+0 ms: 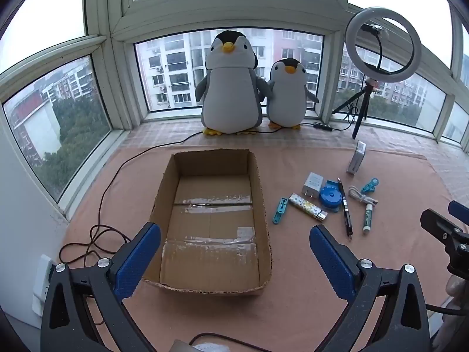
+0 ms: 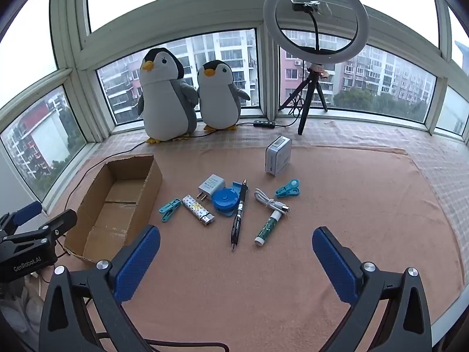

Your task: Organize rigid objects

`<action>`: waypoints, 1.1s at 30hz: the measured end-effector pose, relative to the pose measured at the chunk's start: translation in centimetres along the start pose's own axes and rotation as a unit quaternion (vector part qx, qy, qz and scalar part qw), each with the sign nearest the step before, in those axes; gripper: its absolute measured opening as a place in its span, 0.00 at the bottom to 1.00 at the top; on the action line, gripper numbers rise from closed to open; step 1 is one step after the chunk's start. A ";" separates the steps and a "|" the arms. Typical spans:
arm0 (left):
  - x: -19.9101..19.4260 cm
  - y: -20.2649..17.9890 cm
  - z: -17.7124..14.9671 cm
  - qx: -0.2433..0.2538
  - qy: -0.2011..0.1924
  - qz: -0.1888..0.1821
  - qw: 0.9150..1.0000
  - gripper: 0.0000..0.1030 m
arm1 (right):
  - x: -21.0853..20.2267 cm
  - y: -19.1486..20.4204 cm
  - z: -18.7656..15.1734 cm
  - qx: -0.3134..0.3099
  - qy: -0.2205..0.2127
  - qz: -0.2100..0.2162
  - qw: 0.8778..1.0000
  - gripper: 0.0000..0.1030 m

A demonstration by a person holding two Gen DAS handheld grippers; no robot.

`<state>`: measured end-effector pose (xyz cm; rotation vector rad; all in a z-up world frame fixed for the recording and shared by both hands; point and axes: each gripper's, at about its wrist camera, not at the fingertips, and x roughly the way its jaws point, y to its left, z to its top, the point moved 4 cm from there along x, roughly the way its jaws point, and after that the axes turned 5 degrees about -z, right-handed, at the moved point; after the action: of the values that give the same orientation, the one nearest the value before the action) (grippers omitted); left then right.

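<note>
Left claw (image 1: pixel 234 252) spread wide, nothing in it, hanging over the near end of the cardboard box (image 1: pixel 164 187), which is empty inside. Right claw (image 2: pixel 236 256) equally released and empty, above bare peach cloth (image 2: pixel 351 205) covering the surface. Loose items lie in a cluster at about 3 o'clock from the box: teal clip (image 2: pixel 169 206), patterned lighter (image 2: pixel 198 209), white charger plug (image 2: pixel 210 187), blue tape measure (image 2: pixel 225 201), black pen (image 2: pixel 239 214), white cable (image 2: pixel 271 202), small tube (image 2: pixel 267 228), second teal clip (image 2: pixel 288 189). White box (image 2: pixel 278 155) stands at 12 o'clock of the cluster. Two penguin toys (image 2: pixel 167 96) and a ring light (image 2: pixel 316 17) at the window.
</note>
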<state>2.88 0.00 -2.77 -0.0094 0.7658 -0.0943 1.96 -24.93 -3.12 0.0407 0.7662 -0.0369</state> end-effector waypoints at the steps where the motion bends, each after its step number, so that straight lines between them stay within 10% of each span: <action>1: 0.0 0.0 0.0 0.001 0.000 0.002 1.000 1.00 | 0.0 0.0 0.0 0.000 0.001 0.000 1.000 1.00; 33: -0.6 -0.6 0.5 0.003 -0.008 0.004 1.000 1.00 | 0.2 -0.1 -0.1 0.004 0.008 0.000 1.000 1.00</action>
<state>2.75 -0.52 -1.92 -0.0024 0.7491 -0.0891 2.04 -25.04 -3.37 0.0485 0.7824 -0.0404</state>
